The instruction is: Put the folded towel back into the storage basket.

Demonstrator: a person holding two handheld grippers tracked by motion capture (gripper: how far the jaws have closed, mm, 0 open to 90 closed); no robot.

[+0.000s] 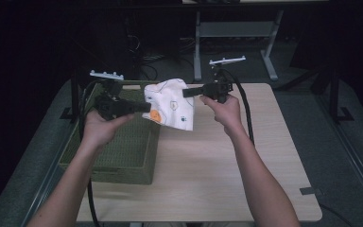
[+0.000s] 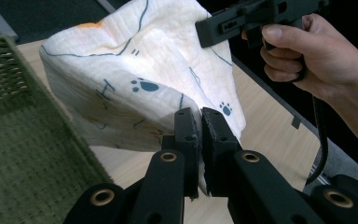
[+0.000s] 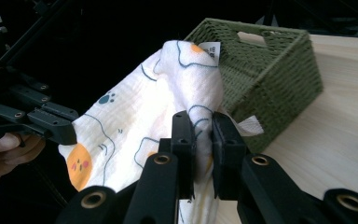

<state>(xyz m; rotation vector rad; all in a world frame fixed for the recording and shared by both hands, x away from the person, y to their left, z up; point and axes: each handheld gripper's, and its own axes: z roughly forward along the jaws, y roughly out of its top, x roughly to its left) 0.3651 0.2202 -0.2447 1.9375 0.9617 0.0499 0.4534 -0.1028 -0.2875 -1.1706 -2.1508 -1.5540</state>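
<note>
Jaws: left gripper point(image 1: 144, 107) and right gripper point(image 1: 188, 92) each clamped on the cloth point(image 1: 171, 103).
Done: cloth lifted beside the basket point(image 1: 123, 156).
Left: folding, judged.

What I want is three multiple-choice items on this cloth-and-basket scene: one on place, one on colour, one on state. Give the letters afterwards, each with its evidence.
1. Where is the printed cloth?
A. Lying in the basket
B. Held up between the two hand-held grippers
C. Flat on the table

2. What colour is the woven basket?
A. Olive green
B. Red
C. White

3. How does the left hand-held gripper stand?
A. Wide open, nothing between its jaws
B. Lying on the table
C. Shut on the cloth

Key: 1 B, the high view shows the cloth hanging in the air between the left and the right hand-held gripper, above the table. 2 A, the weave is olive green in every view. 3 C, the left gripper view shows its jaws pinching a fold of fabric.
</note>
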